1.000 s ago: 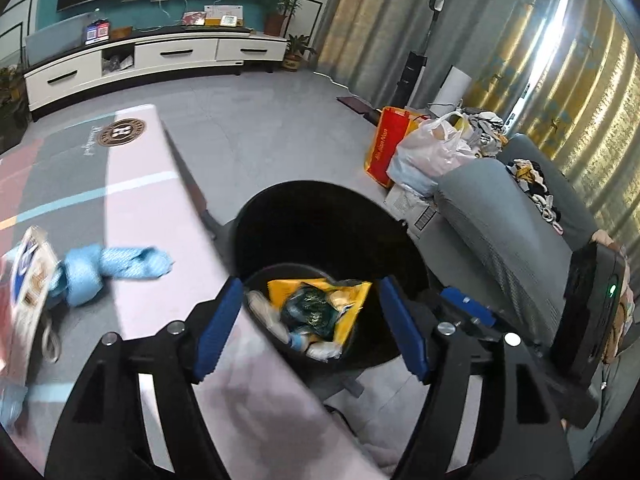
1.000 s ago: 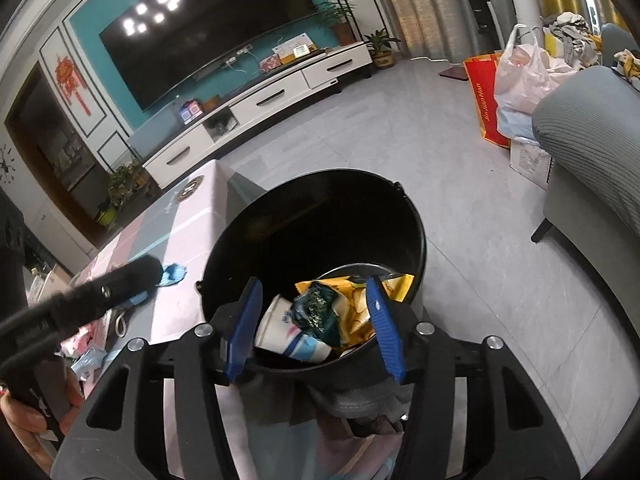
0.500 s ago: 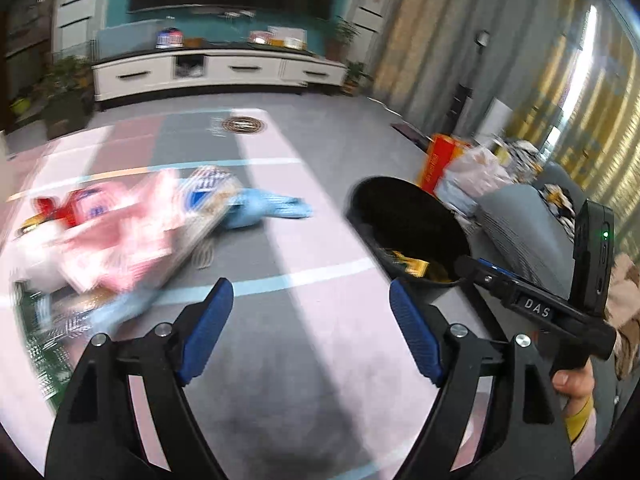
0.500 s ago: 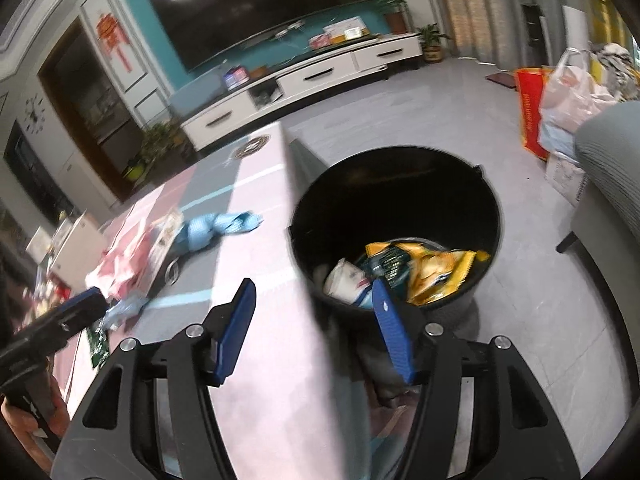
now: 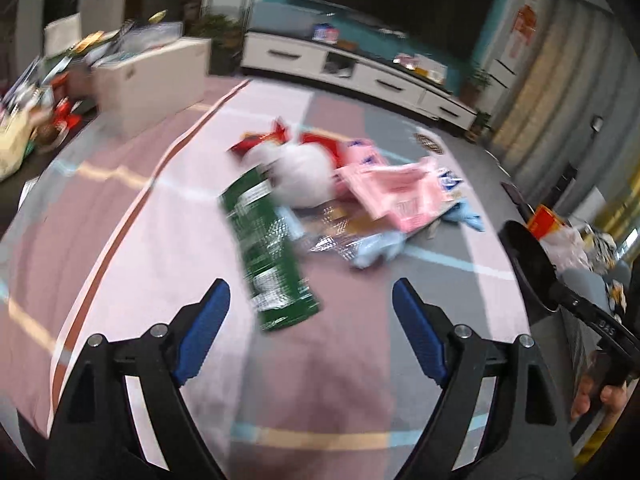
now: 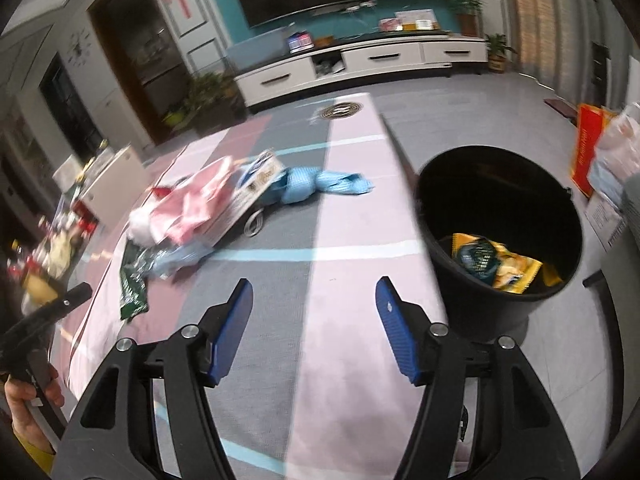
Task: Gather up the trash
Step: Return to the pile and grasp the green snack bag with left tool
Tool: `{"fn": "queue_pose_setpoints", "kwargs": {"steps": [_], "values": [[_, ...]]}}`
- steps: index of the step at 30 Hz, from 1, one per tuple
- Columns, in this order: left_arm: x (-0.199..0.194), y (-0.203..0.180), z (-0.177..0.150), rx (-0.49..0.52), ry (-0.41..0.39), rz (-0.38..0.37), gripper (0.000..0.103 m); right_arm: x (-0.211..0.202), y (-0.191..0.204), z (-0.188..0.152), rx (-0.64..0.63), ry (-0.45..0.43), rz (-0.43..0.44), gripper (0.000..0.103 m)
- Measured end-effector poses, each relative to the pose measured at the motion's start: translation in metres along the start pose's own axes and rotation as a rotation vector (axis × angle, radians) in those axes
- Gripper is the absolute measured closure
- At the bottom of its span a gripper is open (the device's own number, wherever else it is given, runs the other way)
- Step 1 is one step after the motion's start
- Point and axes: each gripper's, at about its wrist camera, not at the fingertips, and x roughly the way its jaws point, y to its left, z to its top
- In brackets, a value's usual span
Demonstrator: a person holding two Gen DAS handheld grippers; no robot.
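A heap of trash lies on the pink-and-grey table [image 5: 152, 248]: a green wrapper [image 5: 268, 252], a white crumpled wad [image 5: 304, 172], a pink bag [image 5: 396, 192], red wrappers [image 5: 260, 140] and a light blue bag [image 5: 376, 248]. My left gripper [image 5: 311, 296] hovers open just short of the green wrapper, with nothing between its fingers. My right gripper [image 6: 315, 292] is over bare cloth, its jaws opening and empty. The black bin [image 6: 480, 312] stands off the table's right edge with a yellow wrapper [image 6: 516, 272] inside. The blue bag [image 6: 320, 184] and pink bag [image 6: 196, 200] lie ahead of it.
A white box [image 5: 152, 84] sits at the table's far left corner beside cluttered goods. A white TV cabinet [image 6: 360, 64] lines the back wall. A red bag [image 6: 588, 148] and a grey sofa [image 6: 624, 256] are right of the bin. A hand [image 6: 24, 400] holds the left gripper.
Both grippers swung left from above the bin to over the table. The trash heap came into the left view. Both pairs of jaws stand wider.
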Motion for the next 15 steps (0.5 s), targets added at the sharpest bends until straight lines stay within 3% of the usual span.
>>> {"fn": "queue_pose_setpoints", "kwargs": {"steps": [6, 15], "values": [[0.011, 0.029, -0.009, -0.072, 0.029, -0.014, 0.019, 0.012, 0.035, 0.000, -0.078, 0.034, 0.020, 0.040], [0.054, 0.021, -0.005, -0.074, 0.070, 0.005, 0.019, 0.030, 0.054, 0.003, -0.115, 0.063, 0.018, 0.040]]}}
